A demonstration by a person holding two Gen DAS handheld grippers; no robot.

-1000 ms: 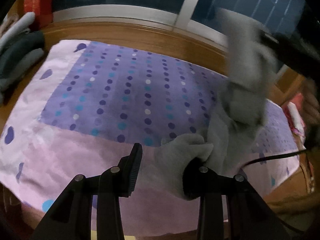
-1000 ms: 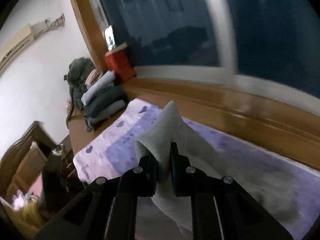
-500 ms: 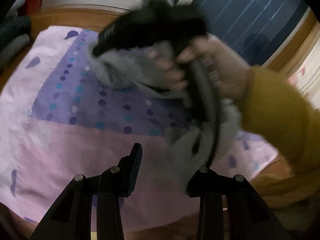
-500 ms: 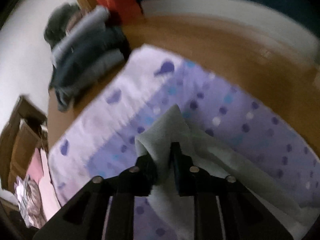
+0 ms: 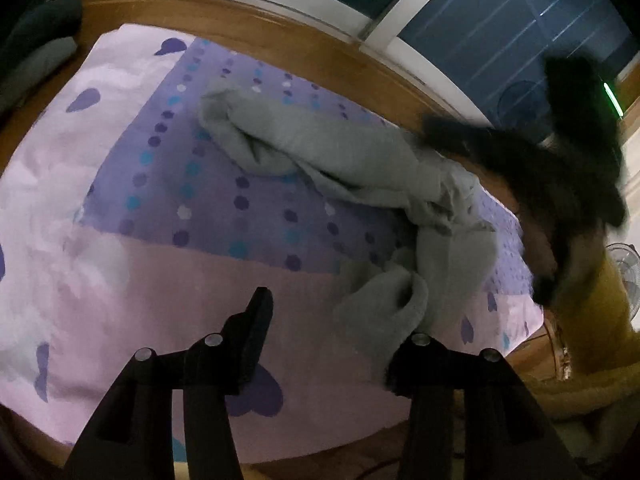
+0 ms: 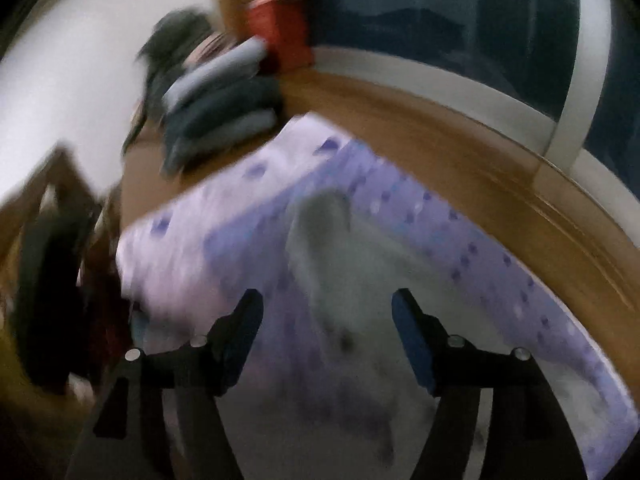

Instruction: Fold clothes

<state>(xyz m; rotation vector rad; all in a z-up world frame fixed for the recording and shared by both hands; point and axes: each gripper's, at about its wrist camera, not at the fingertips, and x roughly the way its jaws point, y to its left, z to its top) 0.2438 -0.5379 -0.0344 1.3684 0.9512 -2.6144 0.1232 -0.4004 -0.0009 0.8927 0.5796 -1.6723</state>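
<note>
A grey garment (image 5: pixel 360 160) lies crumpled and stretched across the purple dotted cloth (image 5: pixel 224 200). Its near end (image 5: pixel 384 304) rests against the right finger of my left gripper (image 5: pixel 332 332). That gripper's jaws are opening, and the left pad stands well clear of the fabric. In the blurred right wrist view the right gripper (image 6: pixel 326 304) hovers over the garment (image 6: pixel 332 240). Its jaws are opening wide, and the fabric lies below them, not pinched. A person's yellow sleeve (image 5: pixel 592 320) and the dark blur of the right tool show at the right of the left wrist view.
A stack of folded clothes (image 6: pixel 224 108) and a red box (image 6: pixel 280 36) sit at the far left of the wooden sill (image 5: pixel 288 36). A dark window runs behind it. A fan (image 5: pixel 624 272) stands off the right edge. Pink cloth (image 5: pixel 80 240) lies bare on the left.
The right gripper carried the grey garment's end over the purple cloth, let go and drew back right. The garment now lies stretched out. The left jaws have widened slightly.
</note>
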